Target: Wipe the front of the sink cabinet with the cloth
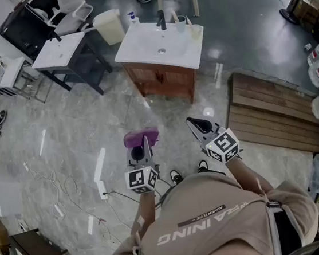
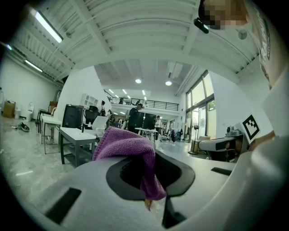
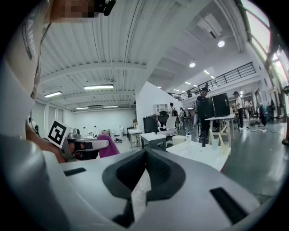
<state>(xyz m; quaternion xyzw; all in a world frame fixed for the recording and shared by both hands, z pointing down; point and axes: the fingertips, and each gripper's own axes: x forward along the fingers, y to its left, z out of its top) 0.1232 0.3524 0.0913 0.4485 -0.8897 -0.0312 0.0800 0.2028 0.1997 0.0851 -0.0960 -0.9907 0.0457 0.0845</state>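
One sink cabinet [image 1: 162, 78] stands far ahead, its wooden front facing the person, well apart from both grippers. Purple cloth [image 1: 141, 136] is pinched in the left gripper [image 1: 142, 150], near. Right gripper [image 1: 193, 122]: jaws drawn together, nothing between. Recommend closing in, then pressing a flat fold against the front.

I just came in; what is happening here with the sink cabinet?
A person stands some way back from the wooden sink cabinet, a gripper in each hand. The left gripper is shut on a purple cloth; the right gripper is shut and empty. The cloth has not yet reached the cabinet front.
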